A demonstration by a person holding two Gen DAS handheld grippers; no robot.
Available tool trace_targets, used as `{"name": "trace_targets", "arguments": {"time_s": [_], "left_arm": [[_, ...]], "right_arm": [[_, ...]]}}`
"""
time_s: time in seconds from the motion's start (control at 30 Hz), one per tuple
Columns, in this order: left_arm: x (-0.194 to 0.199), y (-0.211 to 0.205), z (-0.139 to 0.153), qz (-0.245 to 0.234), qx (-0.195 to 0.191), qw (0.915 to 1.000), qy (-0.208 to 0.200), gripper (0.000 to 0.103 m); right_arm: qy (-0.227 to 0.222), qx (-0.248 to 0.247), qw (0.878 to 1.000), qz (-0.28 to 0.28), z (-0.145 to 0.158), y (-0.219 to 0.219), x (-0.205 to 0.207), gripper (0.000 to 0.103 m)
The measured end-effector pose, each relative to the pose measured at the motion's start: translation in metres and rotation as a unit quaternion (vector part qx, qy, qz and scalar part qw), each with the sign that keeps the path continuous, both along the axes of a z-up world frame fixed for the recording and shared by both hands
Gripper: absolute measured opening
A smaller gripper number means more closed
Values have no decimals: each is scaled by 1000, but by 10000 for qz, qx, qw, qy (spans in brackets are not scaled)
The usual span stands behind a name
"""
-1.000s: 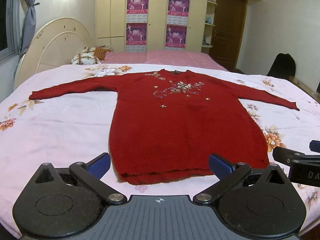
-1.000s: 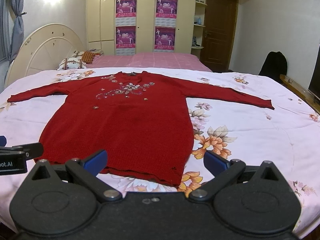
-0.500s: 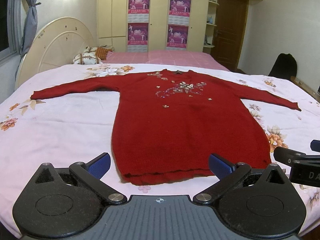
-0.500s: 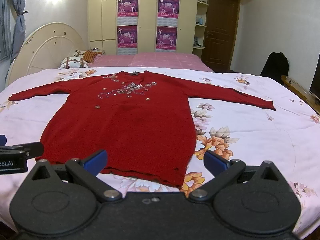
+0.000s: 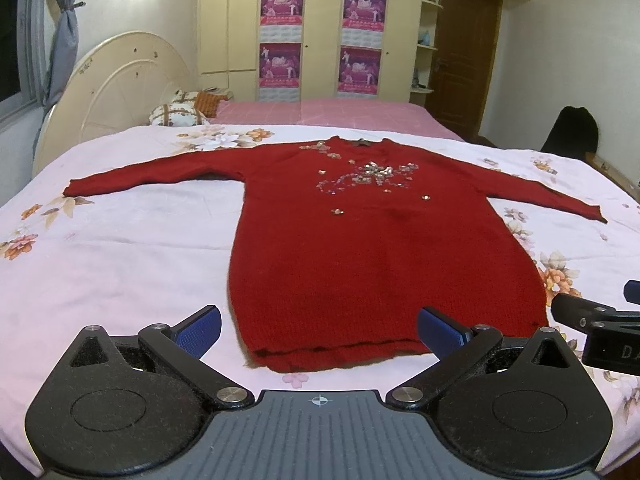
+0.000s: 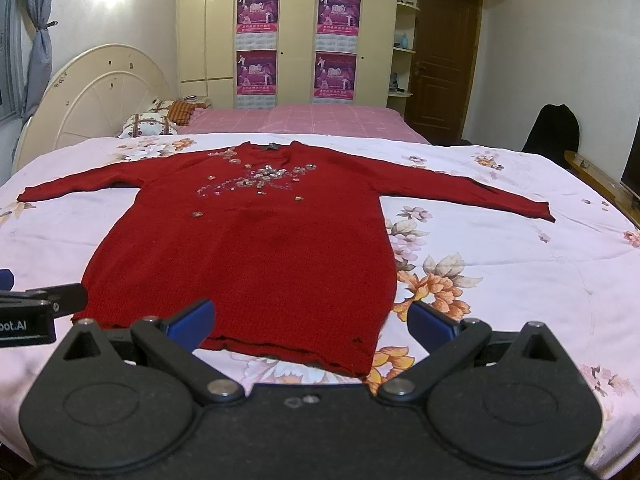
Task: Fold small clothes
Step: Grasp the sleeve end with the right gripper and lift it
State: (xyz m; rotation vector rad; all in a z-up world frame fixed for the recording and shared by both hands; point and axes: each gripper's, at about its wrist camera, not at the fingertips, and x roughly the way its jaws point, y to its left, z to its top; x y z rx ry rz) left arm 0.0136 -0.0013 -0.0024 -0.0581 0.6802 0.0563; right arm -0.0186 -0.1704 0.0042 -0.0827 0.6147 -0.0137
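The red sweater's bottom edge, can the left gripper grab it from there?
Probably yes. The left gripper is open, and the bottom hem of the red knitted sweater with sequins lies flat on the floral bedsheet right in front, nothing between them.

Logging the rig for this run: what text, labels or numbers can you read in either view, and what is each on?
"DA", cut off by the frame edge: on the right gripper body, left wrist view.
"oot.AI", start cut off: on the left gripper body, right wrist view.
Wardrobe posters: print too small and blurred to read.
Red sweater neck label: unreadable.
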Motion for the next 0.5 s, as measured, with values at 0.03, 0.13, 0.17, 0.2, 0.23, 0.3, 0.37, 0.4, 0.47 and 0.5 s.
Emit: {"name": "trace_targets", "arguments": {"time_s": [0.03, 0.13, 0.17, 0.2, 0.23, 0.3, 0.37, 0.4, 0.47, 0.5], "left_arm": [[1, 0, 0, 1, 18, 10000, 1, 103], [5, 3, 0, 7, 28, 10000, 3, 103], [7, 5, 1, 13, -34, 10000, -6, 103], [10, 8, 2, -20, -122, 9999, -34, 103], [13, 10, 3, -33, -197, 9998, -59, 103], [25, 13, 3, 15, -223, 9997, -23, 103], [41, 13, 2, -3, -148, 9999, 62, 103], [48, 12, 2, 21, 4, 10000, 41, 103], [61, 10, 5, 77, 302, 9995, -104, 103], [68, 11, 7, 46, 329, 9993, -195, 103]], "right_arm": [[-12, 6, 10000, 8, -1, -2, 1, 102], [-135, 38, 9999, 24, -5, -4, 3, 102], [-180, 84, 9998, 81, -6, -6, 5, 102], [-264, 155, 9994, 133, -7, -9, 6, 102], [-311, 265, 9990, 153, -7, -14, 9, 102], [-154, 475, 9988, -11, -6, -27, 17, 102], [-16, 570, 9981, -217, -5, -42, 27, 102], [-76, 615, 9974, -371, -3, -52, 32, 102], [-173, 753, 9959, -477, 0, -70, 42, 102], [-211, 839, 9946, -579, 2, -81, 48, 102]]}}
